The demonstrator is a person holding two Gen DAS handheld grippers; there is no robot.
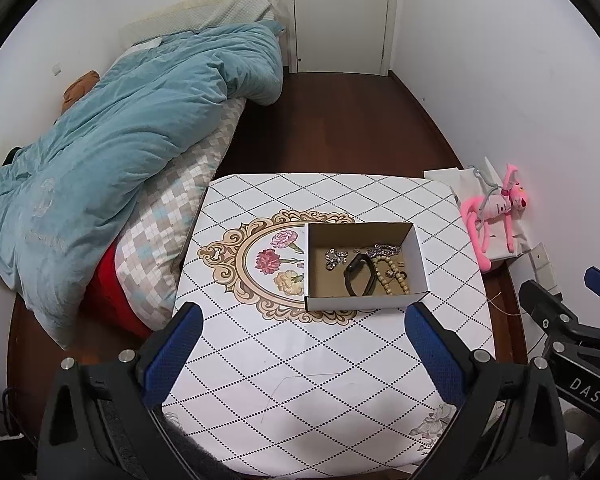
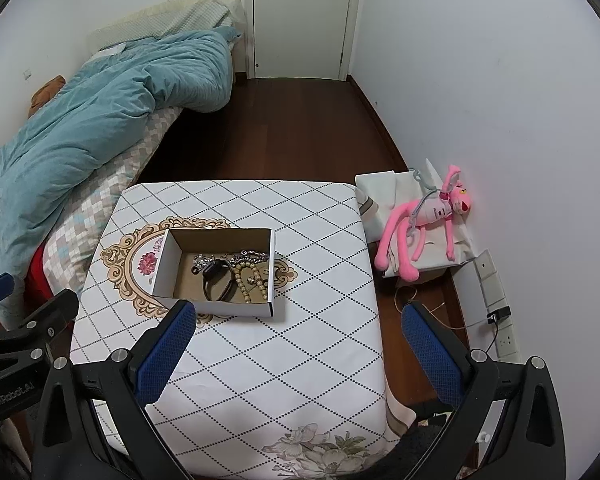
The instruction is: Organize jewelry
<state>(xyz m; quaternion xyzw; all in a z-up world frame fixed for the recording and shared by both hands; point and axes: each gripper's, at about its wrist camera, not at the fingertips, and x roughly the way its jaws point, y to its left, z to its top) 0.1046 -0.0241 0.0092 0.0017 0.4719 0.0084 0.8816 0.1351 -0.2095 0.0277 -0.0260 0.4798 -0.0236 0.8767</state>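
Note:
An open cardboard box [image 1: 364, 300] stands on the table [image 1: 300, 360] with the diamond-pattern cloth; it also shows in the right wrist view [image 2: 216, 306]. Inside lie a black wristband [image 1: 358, 280], a beige bead string [image 1: 396, 278], a silver chain [image 1: 386, 249] and small silver pieces [image 1: 335, 258]. The wristband [image 2: 216, 280] and beads [image 2: 246, 280] show in the right wrist view too. My left gripper [image 1: 302, 320] is open and empty, near the box's front. My right gripper [image 2: 298, 320] is open and empty, to the box's right.
A bed with a teal duvet [image 1: 112, 152] lies left of the table. A pink plush toy [image 2: 428, 216] rests on white bags by the right wall. A power strip [image 2: 500, 320] sits along that wall. A white door [image 2: 300, 16] is at the far end.

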